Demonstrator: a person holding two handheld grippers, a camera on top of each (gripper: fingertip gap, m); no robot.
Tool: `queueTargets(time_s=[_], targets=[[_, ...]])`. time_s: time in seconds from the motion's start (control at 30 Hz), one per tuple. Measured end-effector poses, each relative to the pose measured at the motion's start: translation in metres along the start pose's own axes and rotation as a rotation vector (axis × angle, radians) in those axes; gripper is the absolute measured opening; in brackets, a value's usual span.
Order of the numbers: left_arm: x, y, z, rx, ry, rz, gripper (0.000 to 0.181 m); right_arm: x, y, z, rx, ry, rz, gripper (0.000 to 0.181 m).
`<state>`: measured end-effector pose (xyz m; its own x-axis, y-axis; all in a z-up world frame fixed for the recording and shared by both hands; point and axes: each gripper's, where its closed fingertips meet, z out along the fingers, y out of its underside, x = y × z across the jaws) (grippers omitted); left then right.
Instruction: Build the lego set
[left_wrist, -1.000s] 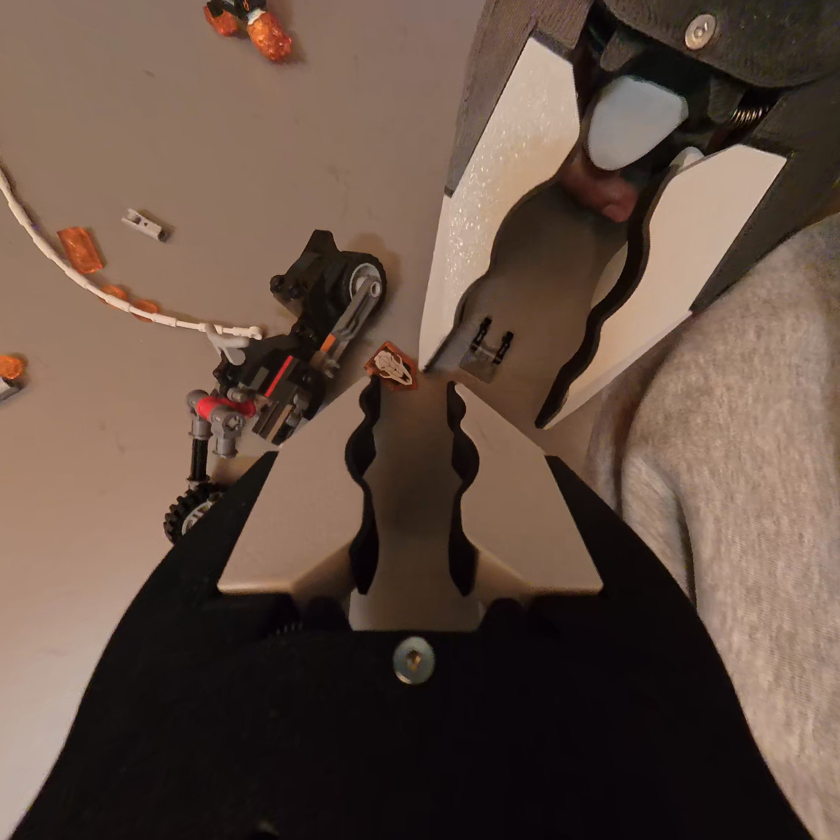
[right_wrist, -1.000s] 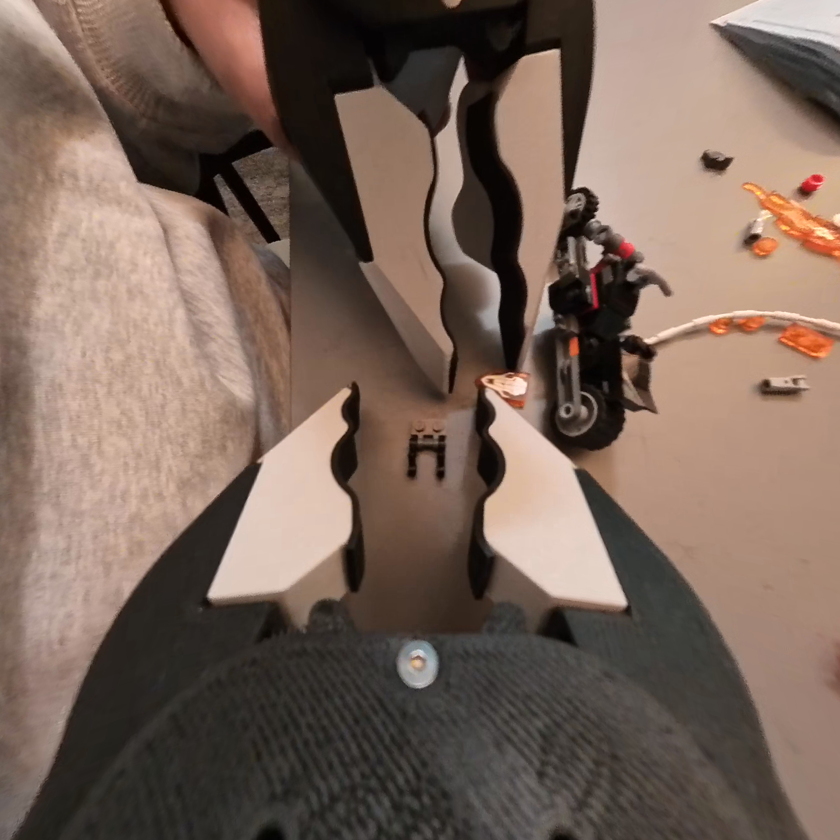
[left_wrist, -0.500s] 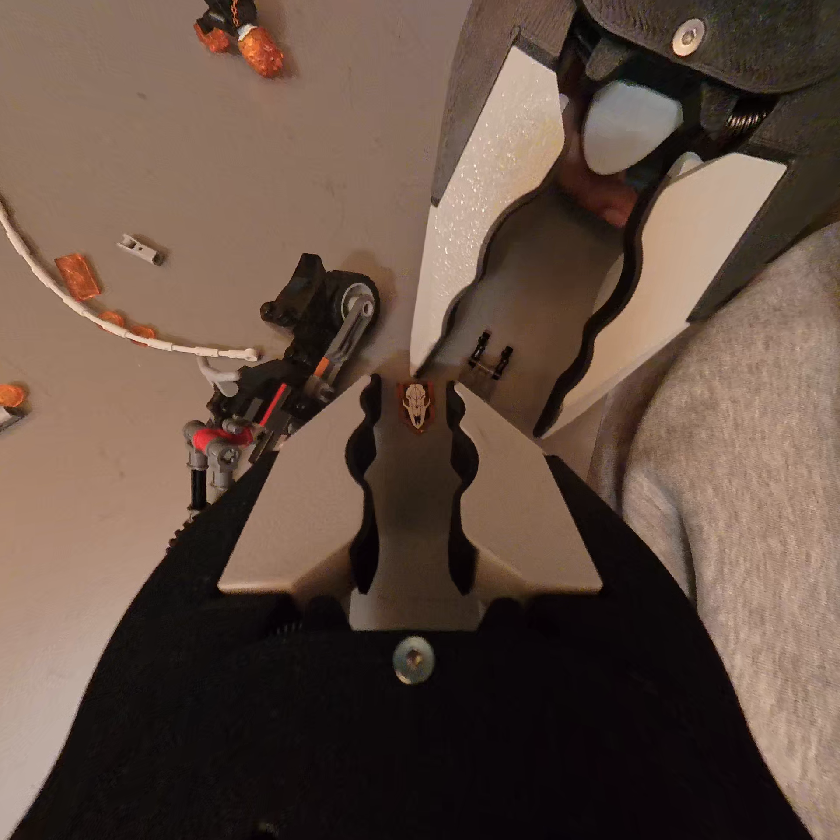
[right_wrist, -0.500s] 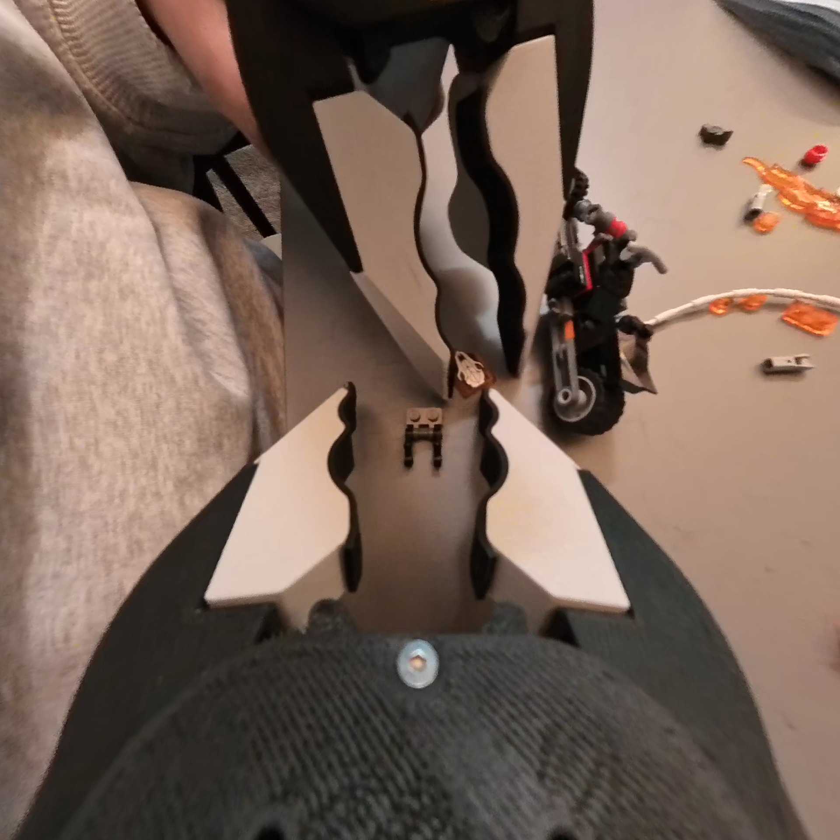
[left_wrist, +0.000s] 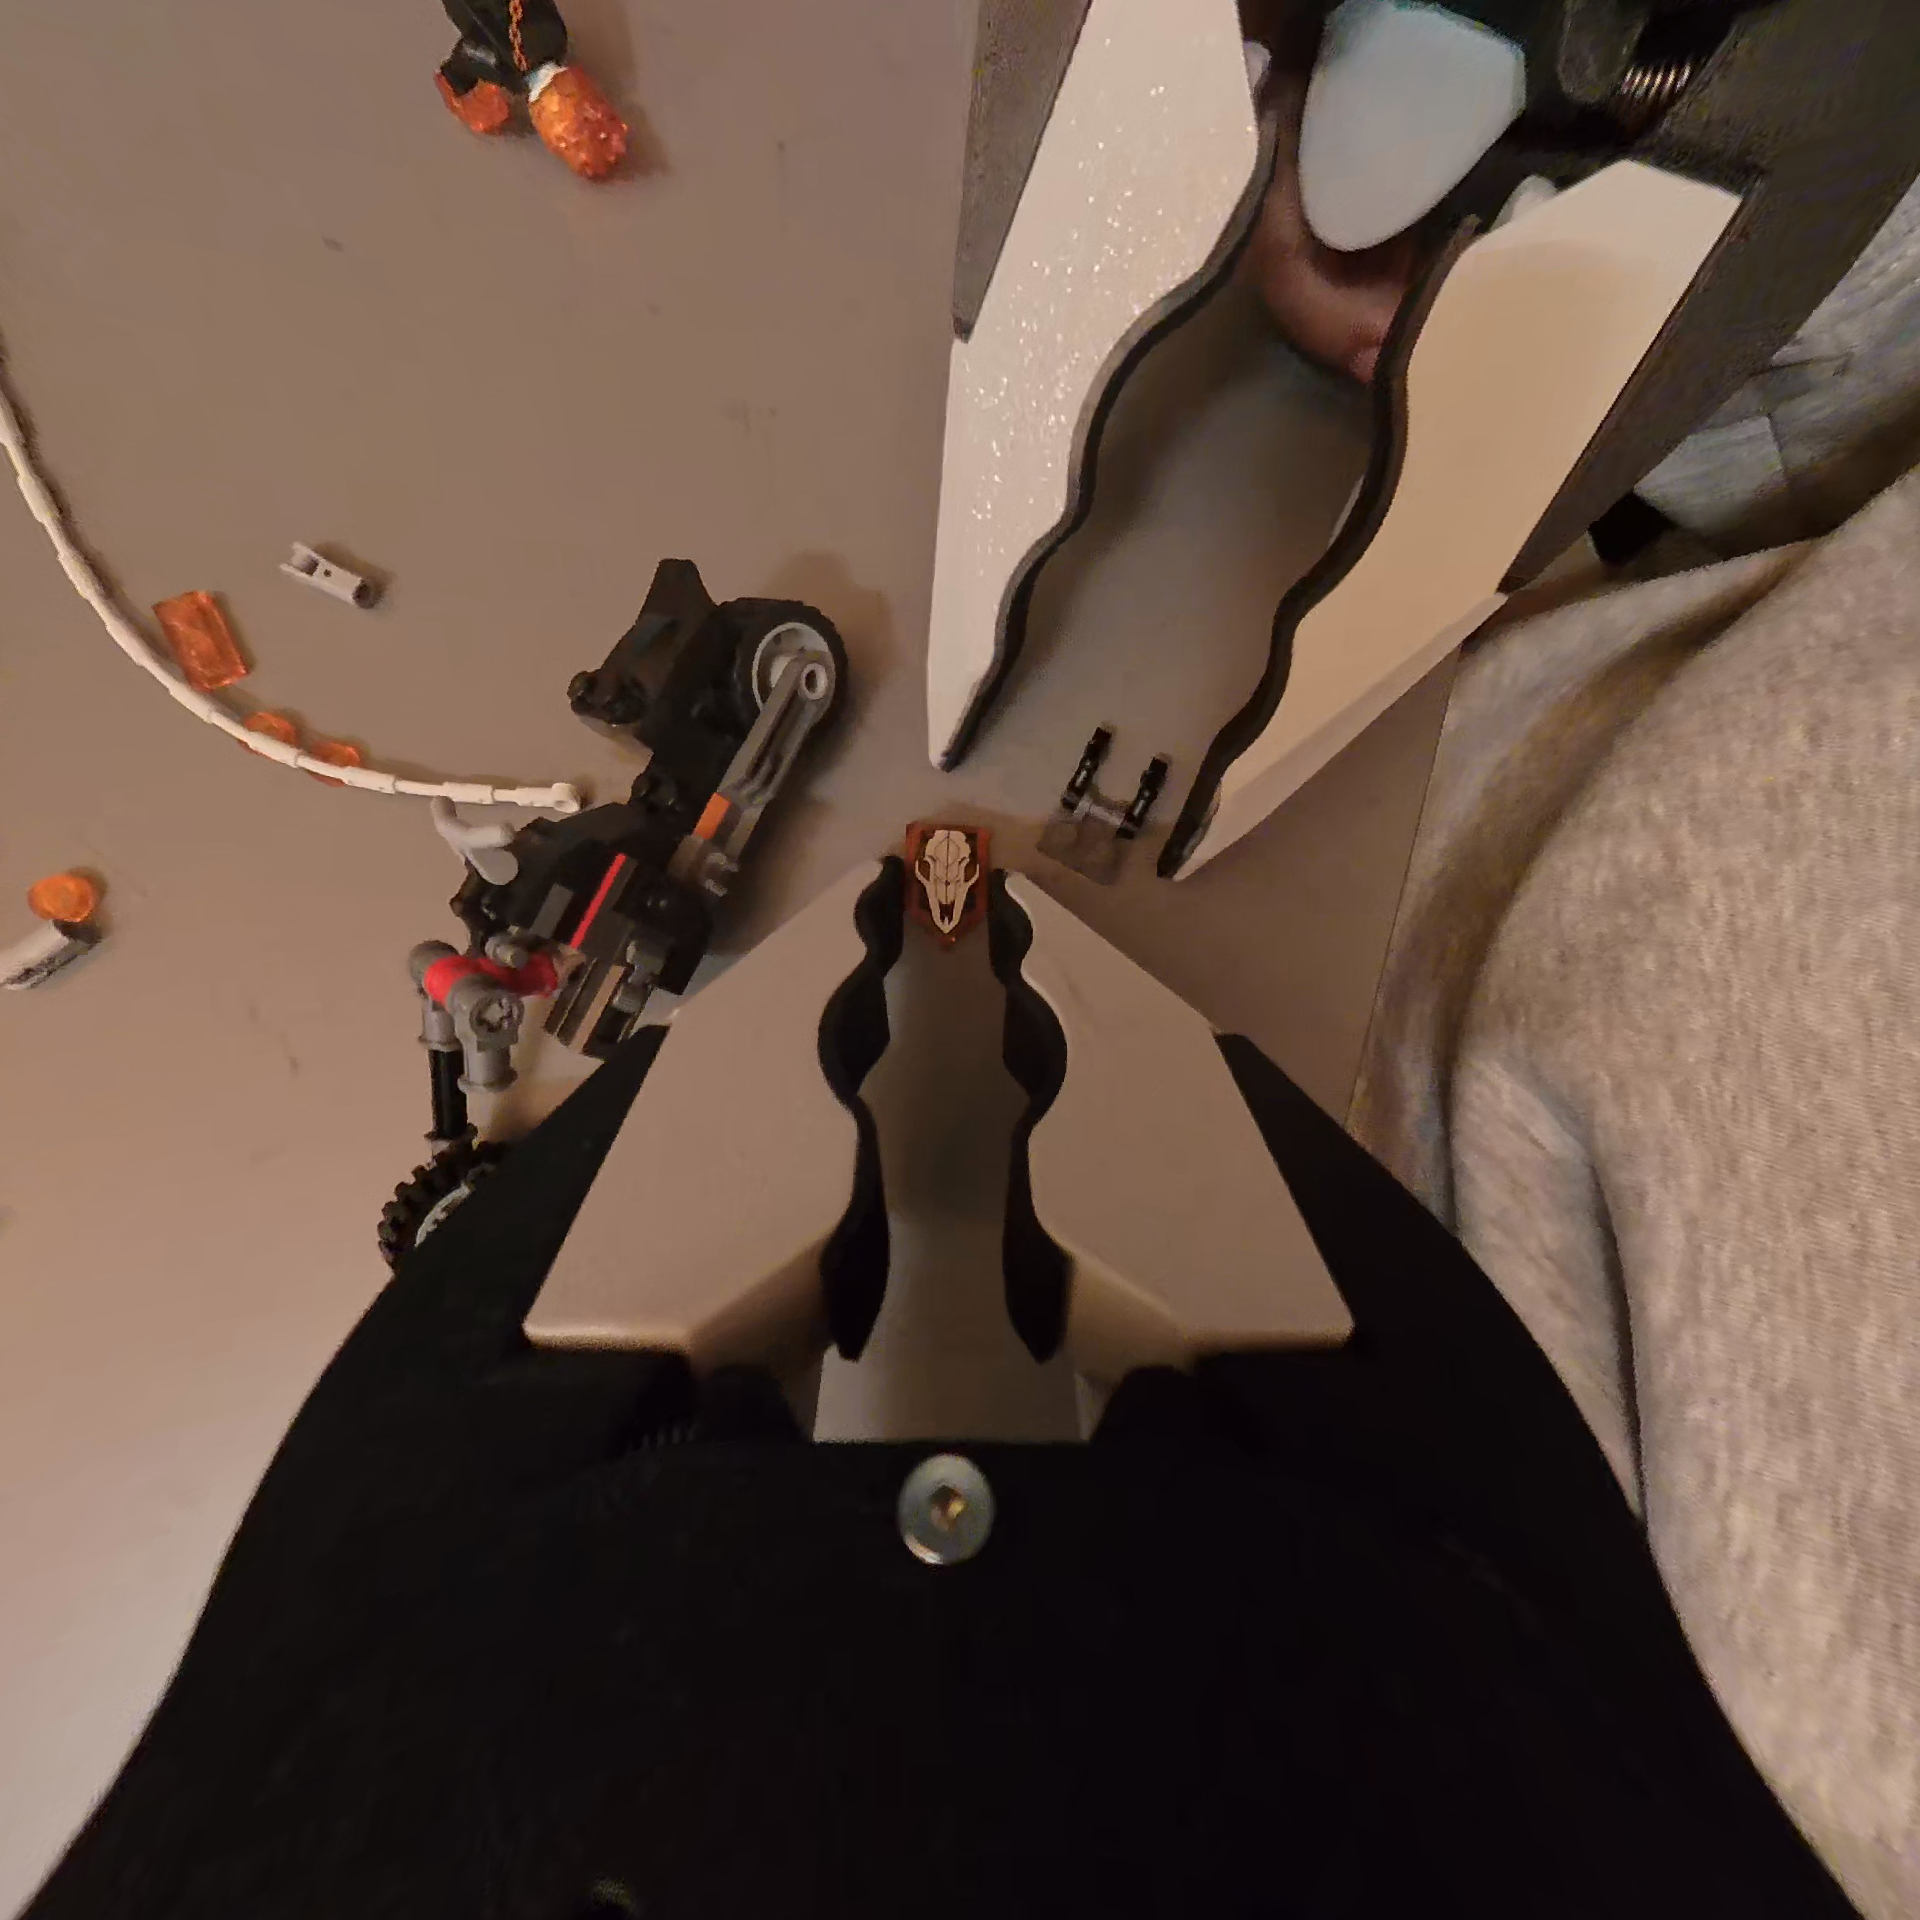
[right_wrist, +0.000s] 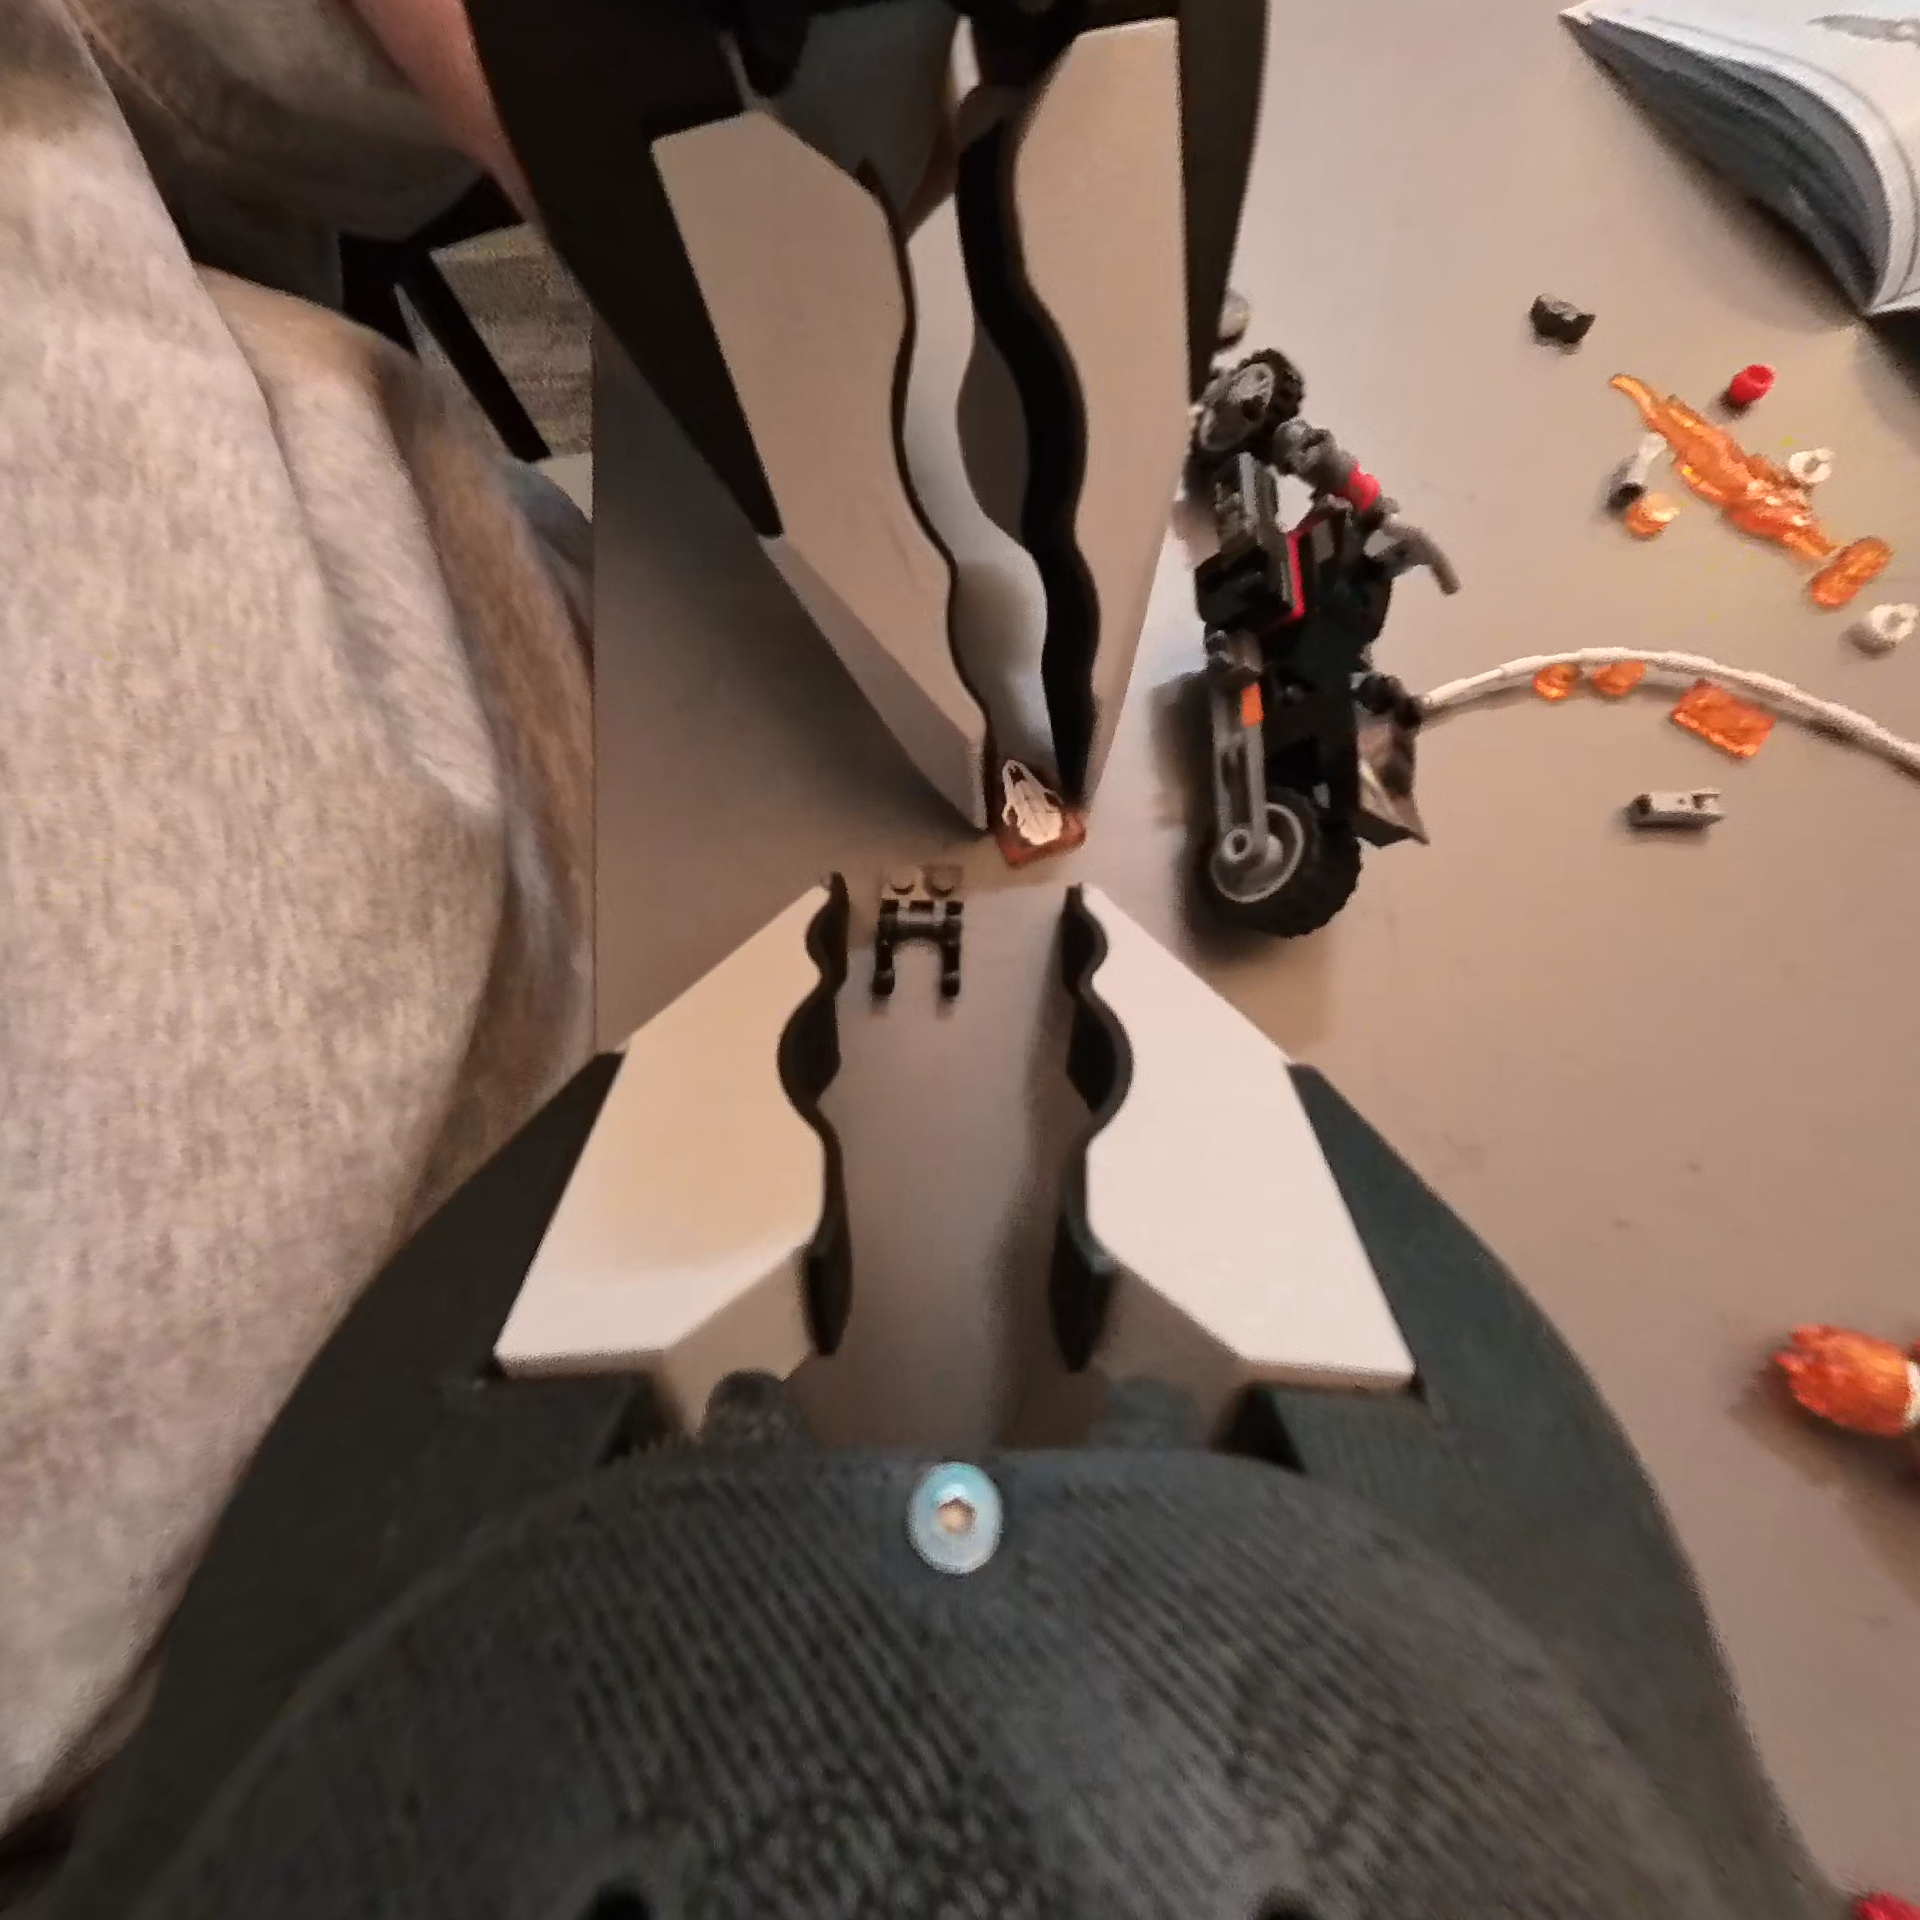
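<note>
Left tongs (left_wrist: 943, 883) pinch the small skull tile (left_wrist: 947, 879) at the very tips, tile just above the tabletop (left_wrist: 312, 343). Right tongs (right_wrist: 951, 899) spread wide, tips either side of the black clip piece (right_wrist: 918, 930), which lies flat on the tabletop nearer their left finger, untouched. Tile and clip sit just beside each other. Motorcycle (left_wrist: 644, 873) lies near, left of the left tongs.

Your table (left_wrist: 312, 343): plain grey-beige, bare patches between parts | your grey fleece sleeve (left_wrist: 1683, 1039) at its near edge (soft, heathered) | dark chair legs (right_wrist: 416, 301) behind, over patterned floor (right_wrist: 540, 343)
</note>
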<state>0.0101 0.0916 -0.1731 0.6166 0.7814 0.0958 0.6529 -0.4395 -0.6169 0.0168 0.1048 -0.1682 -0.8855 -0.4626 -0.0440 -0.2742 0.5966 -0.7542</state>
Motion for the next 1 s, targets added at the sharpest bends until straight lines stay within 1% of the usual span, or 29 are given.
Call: queueTargets(time_s=[0.13,0.3,0.4,0.53,1.0], targets=[[0.001,0.000,-0.003,0.011,0.008,0.011,0.014,-0.002,0.002,-0.001,-0.006,0.005,-0.048,0.032],[0.021,-0.005,-0.012,0.058,0.119,0.060,0.014,-0.003,0.002,-0.001,-0.005,-0.009,-0.049,0.021],[0.026,-0.004,-0.009,0.043,0.122,0.100,0.014,-0.003,0.002,-0.001,-0.005,-0.009,-0.049,0.021],[0.026,-0.001,-0.002,0.010,0.125,0.112,0.014,-0.003,0.002,-0.001,-0.005,-0.007,-0.053,0.021],[0.024,-0.002,0.000,0.002,0.132,0.117,0.014,-0.003,-0.001,-0.004,0.016,-0.011,-0.048,0.025]])
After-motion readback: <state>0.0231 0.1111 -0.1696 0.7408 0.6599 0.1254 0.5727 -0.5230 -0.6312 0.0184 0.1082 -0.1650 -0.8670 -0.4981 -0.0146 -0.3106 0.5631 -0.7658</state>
